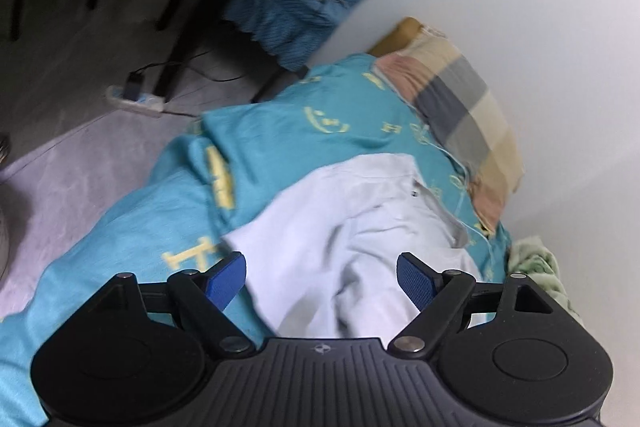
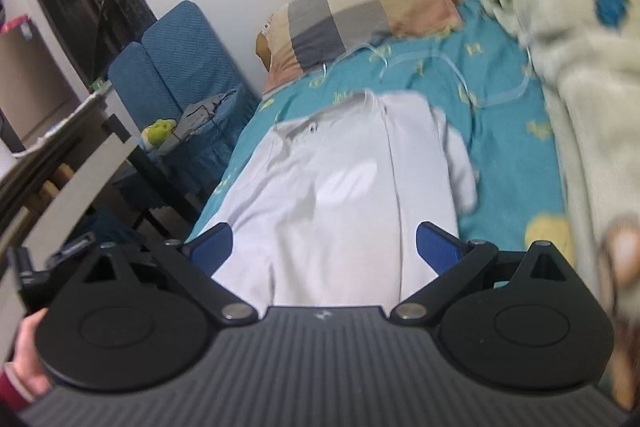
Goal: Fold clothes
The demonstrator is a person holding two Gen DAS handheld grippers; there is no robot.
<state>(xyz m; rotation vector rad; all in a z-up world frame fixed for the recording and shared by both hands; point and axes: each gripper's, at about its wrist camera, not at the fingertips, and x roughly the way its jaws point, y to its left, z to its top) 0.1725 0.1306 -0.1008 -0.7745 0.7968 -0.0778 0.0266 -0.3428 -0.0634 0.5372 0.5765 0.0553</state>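
progress: white shirt [image 2: 344, 187] on bed [image 2: 508, 147] only part-folded | both grippers [image 1: 321, 283] [image 2: 324, 251] fingers wide open, holding nothing | rest of folds still ahead, I reckon

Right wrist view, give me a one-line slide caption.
Open right tongs above a white polo shirt spread on a teal bedsheet, patchwork pillow beyond.

The teal bedsheet [image 1: 276, 131] carries yellow printed letters: an "H" beyond the left jaws, ahead of the white shirt [image 1: 352, 227], and what may be an "I" beside them. The rest is too blurred.
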